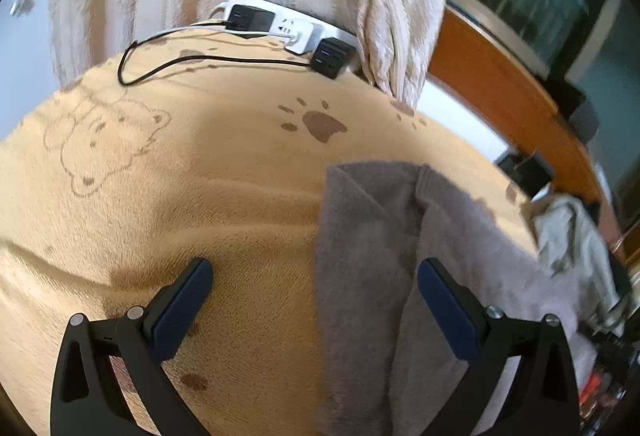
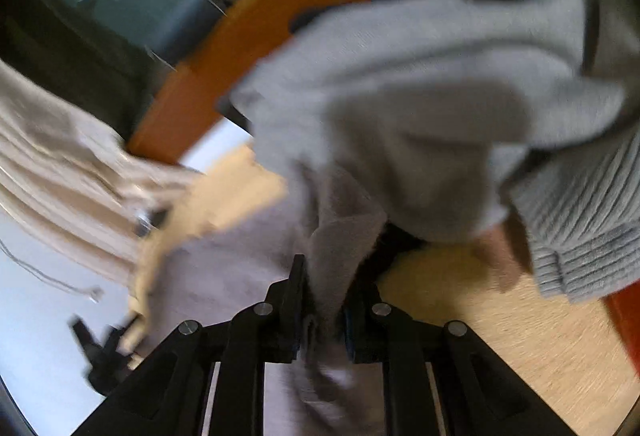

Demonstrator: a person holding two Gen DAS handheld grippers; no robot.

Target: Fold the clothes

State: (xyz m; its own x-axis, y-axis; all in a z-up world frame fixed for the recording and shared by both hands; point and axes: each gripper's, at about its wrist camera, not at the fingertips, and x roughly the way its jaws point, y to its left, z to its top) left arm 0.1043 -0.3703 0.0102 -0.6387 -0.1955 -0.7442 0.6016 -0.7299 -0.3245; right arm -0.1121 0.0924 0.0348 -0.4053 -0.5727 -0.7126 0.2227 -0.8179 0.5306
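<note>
While pinched: mauve cloth (image 2: 336, 236) between right jaws.

Daylit, soft shadows, heavy fisheye warp at edges, right wrist view v. motion-blurred, left sharper

Surface is covered by a tan fleece blanket (image 1: 208, 204) with bear and paw prints. On it: a mauve-grey knit garment (image 1: 368, 236), white power strip (image 1: 280, 22), thin black cable (image 1: 168, 66).
</note>
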